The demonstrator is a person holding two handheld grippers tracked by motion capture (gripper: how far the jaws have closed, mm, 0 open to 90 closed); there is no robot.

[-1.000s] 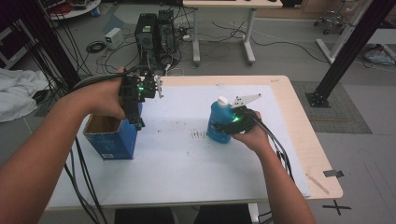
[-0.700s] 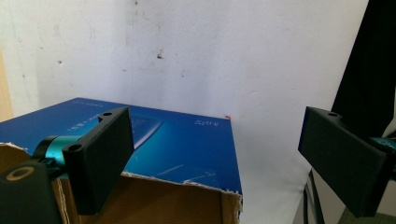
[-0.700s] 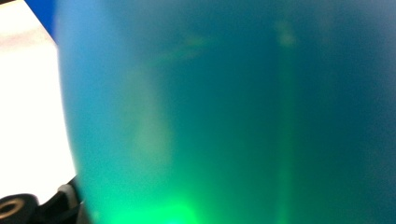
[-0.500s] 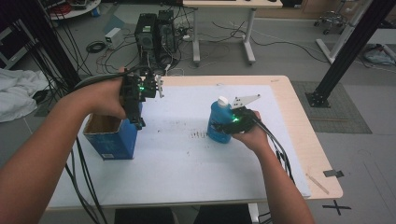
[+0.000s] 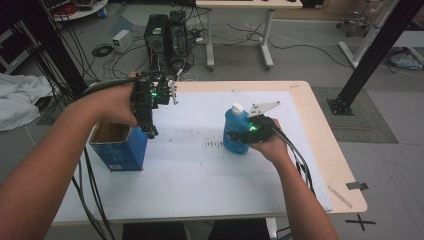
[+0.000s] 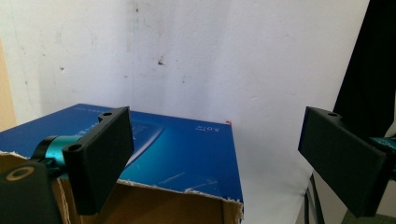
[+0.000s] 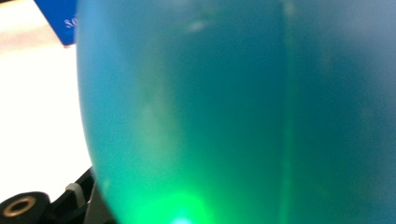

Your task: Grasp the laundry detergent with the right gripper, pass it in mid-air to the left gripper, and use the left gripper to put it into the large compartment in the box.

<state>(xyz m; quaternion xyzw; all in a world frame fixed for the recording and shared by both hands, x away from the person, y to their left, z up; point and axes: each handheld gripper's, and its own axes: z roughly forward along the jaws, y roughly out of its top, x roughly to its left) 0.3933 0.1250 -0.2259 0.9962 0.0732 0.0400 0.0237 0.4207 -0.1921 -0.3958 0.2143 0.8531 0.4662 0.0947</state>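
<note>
A blue bottle [image 5: 235,120] with a white cap stands upright on the white mat [image 5: 200,170], right of centre. My right gripper [image 5: 234,137] reaches it from the right; its jaws have just been closing and now press on the bottle's lower body. Up close, the bottle [image 7: 233,112] is a blur of teal in the right gripper view. An open blue cardboard box [image 5: 120,150] stands at the mat's left edge. My left gripper [image 5: 151,131] hangs pointing down over the box's right rim, jaws wide open and holding nothing. In the left gripper view the box [image 6: 187,154] lies below the open gripper [image 6: 217,130].
The mat covers most of a light wooden table [image 5: 325,130]. Small dark marks [image 5: 215,145] dot the mat between box and bottle. Cables trail from both grippers toward the near edge. Behind the table stand a computer tower [image 5: 165,35], floor cables and a black frame post [image 5: 375,50].
</note>
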